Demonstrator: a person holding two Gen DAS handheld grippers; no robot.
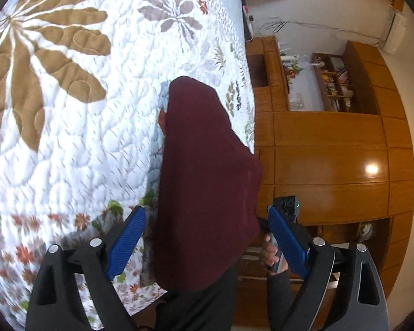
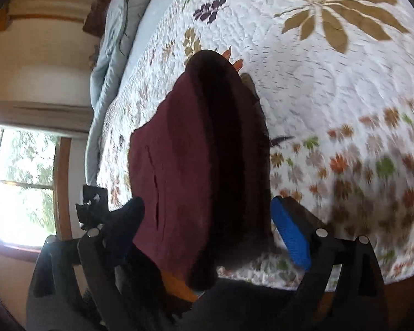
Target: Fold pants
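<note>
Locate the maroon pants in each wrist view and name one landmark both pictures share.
Left wrist view: the maroon pants hang centre frame between the open fingers of the left gripper, reaching down from the bed edge.
Right wrist view: the maroon pants fill the centre, between the open fingers of the right gripper.
Shared landmark: the white floral quilt with its big tan flower.

Pants (image 1: 204,182) between left claw (image 1: 207,245) fingers, quilt (image 1: 77,127) behind, cabinets (image 1: 331,151) to the right

Bed under white floral quilt (image 1: 102,143); maroon pants (image 1: 204,182) draped over near edge; pale blue comforter (image 2: 116,27) at far side.
</note>
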